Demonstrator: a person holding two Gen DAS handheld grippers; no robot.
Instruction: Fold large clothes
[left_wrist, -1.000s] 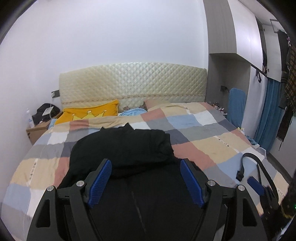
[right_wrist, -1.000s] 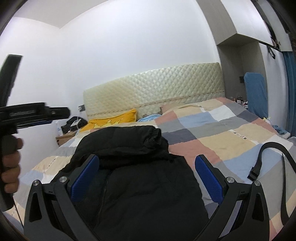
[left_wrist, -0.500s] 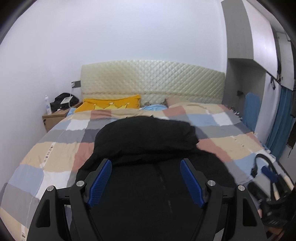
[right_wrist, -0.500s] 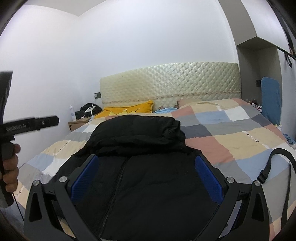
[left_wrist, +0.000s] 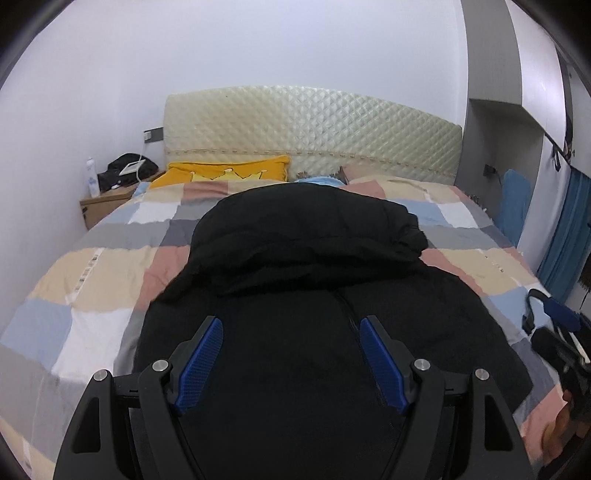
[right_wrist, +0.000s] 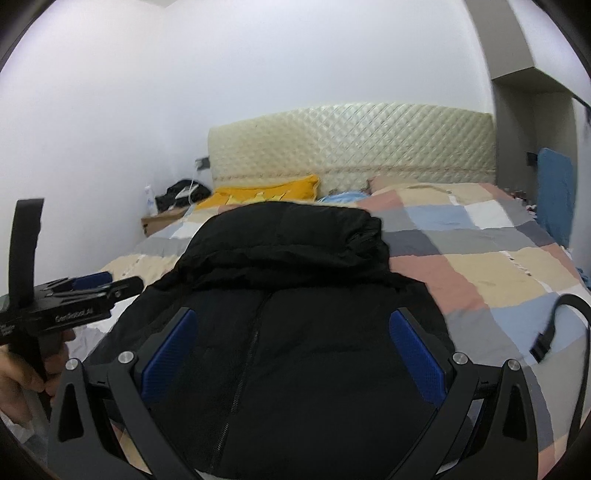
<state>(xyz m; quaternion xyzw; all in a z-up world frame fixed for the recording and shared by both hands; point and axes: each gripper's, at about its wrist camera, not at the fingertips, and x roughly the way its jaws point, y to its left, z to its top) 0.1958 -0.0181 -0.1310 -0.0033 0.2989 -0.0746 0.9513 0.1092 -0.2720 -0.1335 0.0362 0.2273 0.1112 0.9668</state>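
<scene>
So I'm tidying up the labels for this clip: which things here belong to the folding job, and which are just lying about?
Part of the job:
- black jacket
- left gripper
- right gripper
- bed, as work surface

Just lying about:
- yellow pillow
- nightstand
- bottle
- black strap

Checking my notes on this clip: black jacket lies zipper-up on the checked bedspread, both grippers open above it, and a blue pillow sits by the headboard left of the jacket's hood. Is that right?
One detail is wrong: the pillow left of the hood is yellow, not blue, as the left wrist view shows. The black jacket does lie zipper-up on the checked bedspread, with the left gripper and right gripper open above it.
</scene>
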